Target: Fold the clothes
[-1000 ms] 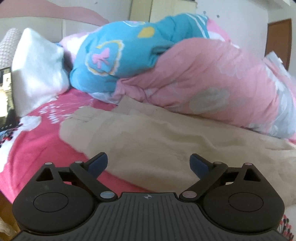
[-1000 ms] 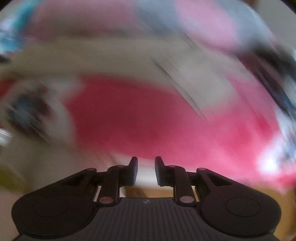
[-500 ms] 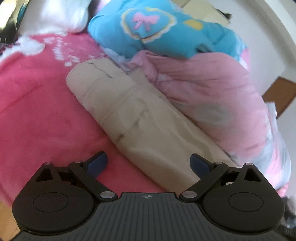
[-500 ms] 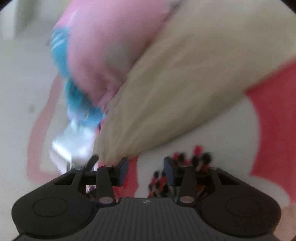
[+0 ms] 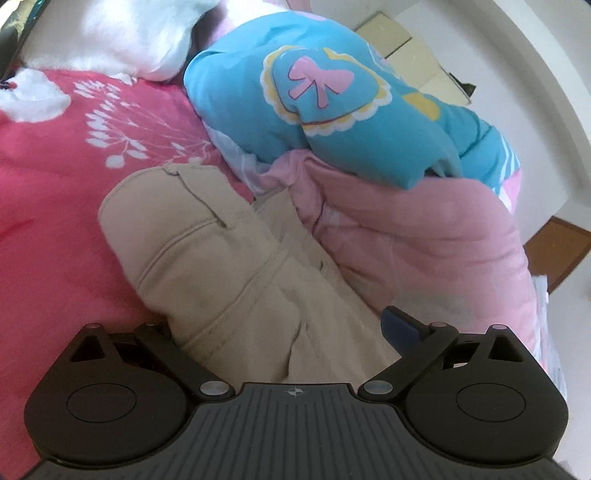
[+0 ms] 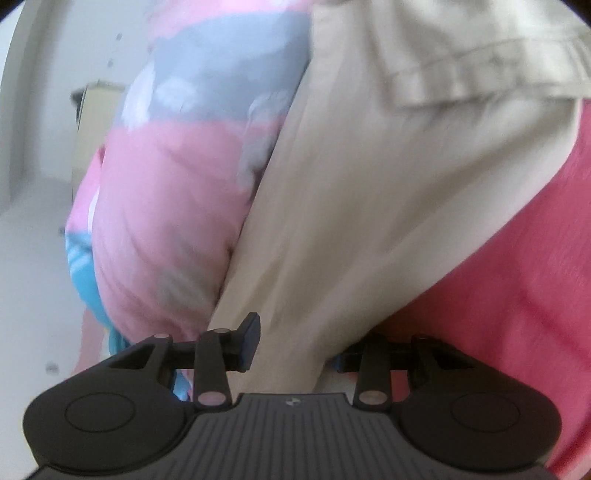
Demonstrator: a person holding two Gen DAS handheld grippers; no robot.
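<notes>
Beige trousers (image 5: 207, 258) lie folded lengthwise on a pink-red bedsheet (image 5: 55, 192), against a pile of bedding. My left gripper (image 5: 280, 332) is open, its jaws wide on either side of the trousers' near end; the left fingertip is hidden under the cloth. In the right wrist view the same trousers (image 6: 369, 206) run up from my right gripper (image 6: 295, 347), which is open with the cloth lying between its fingers. The right fingertip is mostly hidden behind the fabric.
A pink quilt (image 5: 424, 236) and a blue quilt with a pink bow (image 5: 317, 92) are heaped right beside the trousers. A white pillow (image 5: 129, 33) lies at the head of the bed. The pink quilt (image 6: 166, 206) also borders the trousers' left side.
Both grippers have moved down onto the trousers, one at each end. The right gripper has opened wider, and cloth now lies between its fingers. The left gripper stays open.
</notes>
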